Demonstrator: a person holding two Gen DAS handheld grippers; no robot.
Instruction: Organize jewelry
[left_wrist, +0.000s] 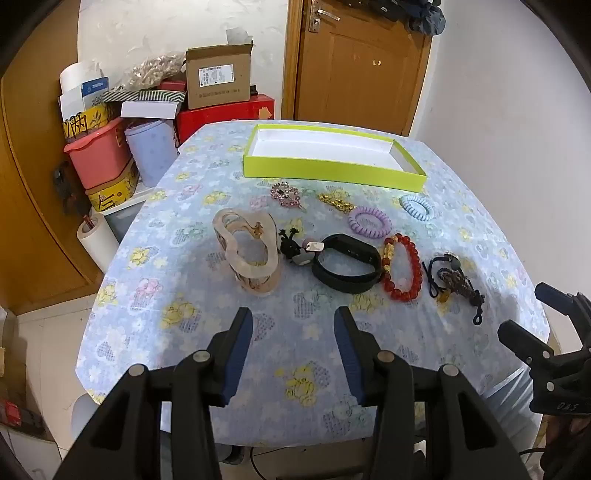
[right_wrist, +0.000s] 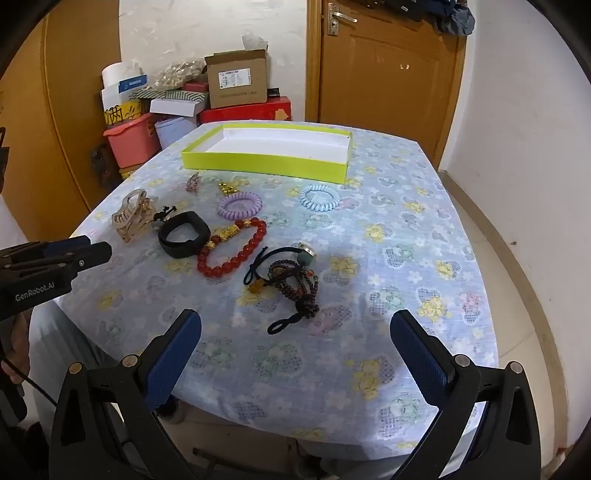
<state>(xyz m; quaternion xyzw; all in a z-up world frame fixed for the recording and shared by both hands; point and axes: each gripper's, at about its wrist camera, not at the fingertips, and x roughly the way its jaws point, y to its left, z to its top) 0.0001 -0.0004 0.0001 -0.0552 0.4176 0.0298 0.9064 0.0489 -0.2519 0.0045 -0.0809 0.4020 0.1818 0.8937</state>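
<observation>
Looking down along both tools, we see the jewelry strewn mid-frame on the floral tablecloth (left_wrist: 192, 325) and the lime-green tray (left_wrist: 332, 171) empty beyond it, toward the top of each view. We judge the dark bead strand (right_wrist: 295, 284) the likeliest first pick: it lies straight ahead of the right gripper (right_wrist: 295, 354), just above the gap between its fingers, its long axis running up-down in that frame. The left gripper (left_wrist: 293, 350) faces the black band (left_wrist: 347, 262) and amber hair claw (left_wrist: 247, 254). Both tools pitch downward, jaws spread and empty.
</observation>
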